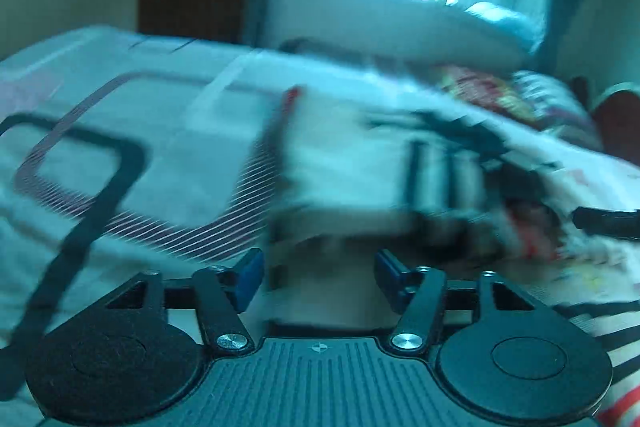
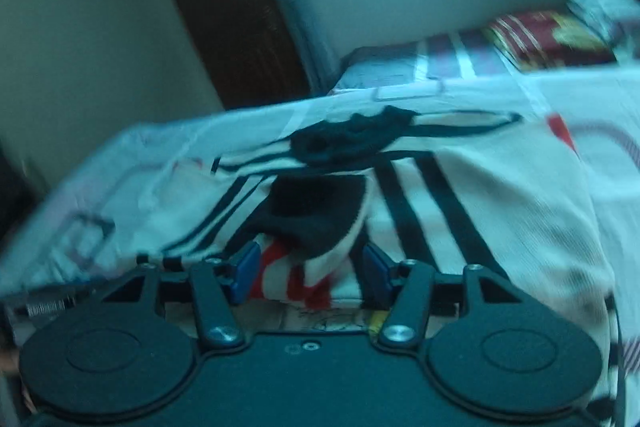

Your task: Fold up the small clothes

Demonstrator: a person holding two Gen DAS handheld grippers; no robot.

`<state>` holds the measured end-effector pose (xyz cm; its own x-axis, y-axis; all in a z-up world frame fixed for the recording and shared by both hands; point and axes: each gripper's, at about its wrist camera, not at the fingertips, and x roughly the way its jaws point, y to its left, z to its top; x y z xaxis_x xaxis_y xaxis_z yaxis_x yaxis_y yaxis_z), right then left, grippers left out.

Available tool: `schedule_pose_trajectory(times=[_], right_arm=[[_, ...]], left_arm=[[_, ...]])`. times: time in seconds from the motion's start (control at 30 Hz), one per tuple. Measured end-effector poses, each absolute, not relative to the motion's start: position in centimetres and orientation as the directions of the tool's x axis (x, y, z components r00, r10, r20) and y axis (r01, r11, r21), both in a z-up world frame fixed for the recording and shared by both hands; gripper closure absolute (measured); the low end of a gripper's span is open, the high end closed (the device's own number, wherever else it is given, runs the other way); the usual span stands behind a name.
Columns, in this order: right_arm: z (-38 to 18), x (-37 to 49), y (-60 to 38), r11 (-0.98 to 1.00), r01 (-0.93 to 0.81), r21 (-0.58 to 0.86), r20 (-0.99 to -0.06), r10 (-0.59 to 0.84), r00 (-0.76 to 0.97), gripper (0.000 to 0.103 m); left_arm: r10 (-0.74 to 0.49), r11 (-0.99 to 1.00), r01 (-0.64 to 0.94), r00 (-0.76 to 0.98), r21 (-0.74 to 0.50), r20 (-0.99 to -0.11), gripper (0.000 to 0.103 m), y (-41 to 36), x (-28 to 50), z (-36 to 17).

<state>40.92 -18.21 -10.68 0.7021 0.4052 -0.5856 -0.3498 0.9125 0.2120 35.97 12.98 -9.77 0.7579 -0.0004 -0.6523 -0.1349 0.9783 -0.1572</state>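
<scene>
White striped garment (image 2: 460,211) lies just beyond both tools, left (image 1: 319,277) and right (image 2: 306,277), each open.

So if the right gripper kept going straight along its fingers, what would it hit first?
Most likely the white garment with black stripes, at its black-lined folded part just beyond the open right gripper. The frame is blurred, so depth is uncertain, but cloth already lies between the blue pads.

A small white top (image 2: 460,211) with black stripes lies spread on the bed. Its black collar part (image 2: 316,215) sits bunched near the front, with some red and white cloth (image 2: 292,279) just below it. The pictures are blurry.
</scene>
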Motion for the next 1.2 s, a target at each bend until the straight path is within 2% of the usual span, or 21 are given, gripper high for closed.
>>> schedule_pose_trajectory(times=[0.07, 0.13, 0.2, 0.27, 0.33, 0.47, 0.6, 0.67, 0.73, 0.8, 0.9, 0.97, 1.07, 1.13, 1.2], right_arm=[[-11.1, 41.3, -15.4, 0.915, -0.402, 0.0, -0.616, 0.317, 0.721, 0.048], [-11.8, 41.4, -12.9, 0.88, -0.416, -0.228, -0.596, 0.212, 0.775, 0.048], [-12.2, 41.5, -11.8, 0.836, -0.439, -0.329, -0.574, 0.192, 0.796, 0.051], [-12.2, 41.6, -11.4, 0.813, -0.454, -0.363, -0.558, 0.201, 0.805, 0.064], [-12.0, 41.7, -11.5, 0.813, -0.442, -0.379, -0.544, 0.191, 0.817, 0.097], [-10.5, 41.5, -15.0, 0.916, -0.319, -0.245, -0.497, 0.164, 0.852, 0.098], [-11.9, 42.6, -19.7, 0.976, -0.218, 0.019, -0.585, 0.188, 0.789, 0.098], [-12.4, 42.4, -21.5, 0.97, -0.19, 0.151, -0.605, 0.243, 0.758, 0.095], [-12.5, 42.1, -23.2, 0.958, -0.136, 0.254, -0.593, 0.265, 0.76, 0.081], [-12.7, 41.9, -24.8, 0.929, -0.113, 0.353, -0.575, 0.311, 0.757, 0.081], [-12.8, 42.0, -25.5, 0.925, -0.095, 0.369, -0.577, 0.308, 0.756, 0.081], [-12.7, 42.2, -25.5, 0.92, -0.113, 0.374, -0.566, 0.323, 0.758, 0.098], [-11.1, 41.7, -24.9, 0.923, -0.182, 0.34, -0.503, 0.342, 0.794, 0.098], [-9.9, 41.1, -24.7, 0.917, -0.231, 0.325, -0.445, 0.364, 0.818, 0.098], [-9.6, 40.6, -24.5, 0.928, -0.24, 0.284, -0.429, 0.347, 0.834, 0.098]], left_arm=[[-0.01, 0.977, -0.135, 0.749, -0.167, -0.663, 0.045, 13.8, 35.6, -11.0], [-0.014, 0.981, -0.115, 0.756, -0.154, -0.654, 0.045, 13.9, 36.1, -11.2], [-0.007, 0.987, -0.1, 0.763, -0.128, -0.647, 0.045, 13.1, 37.6, -12.0], [0.003, 0.989, -0.096, 0.766, -0.11, -0.643, 0.048, 12.7, 38.7, -12.2], [0.004, 0.989, -0.099, 0.763, -0.112, -0.647, 0.058, 13.0, 39.4, -12.4], [-0.008, 0.988, -0.093, 0.762, -0.122, -0.647, 0.061, 13.1, 39.4, -12.4], [-0.019, 0.985, -0.095, 0.768, -0.142, -0.641, 0.061, 13.3, 39.4, -12.7], [-0.026, 0.985, -0.09, 0.768, -0.149, -0.64, 0.061, 13.5, 39.4, -12.7], [-0.03, 0.985, -0.089, 0.763, -0.151, -0.645, 0.061, 13.5, 39.4, -12.6], [-0.041, 0.983, -0.084, 0.762, -0.162, -0.647, 0.061, 13.6, 39.5, -12.2], [-0.065, 0.984, -0.053, 0.786, -0.172, -0.614, 0.061, 13.5, 39.2, -11.6], [-0.069, 0.981, -0.06, 0.786, -0.186, -0.614, 0.062, 13.7, 39.3, -11.7], [-0.027, 0.968, -0.138, 0.777, -0.211, -0.629, 0.066, 14.7, 39.3, -12.3], [-0.017, 0.972, -0.134, 0.778, -0.192, -0.628, 0.066, 14.4, 39.2, -12.4], [-0.011, 0.979, -0.122, 0.774, -0.165, -0.634, 0.066, 14.0, 39.2, -12.6]])
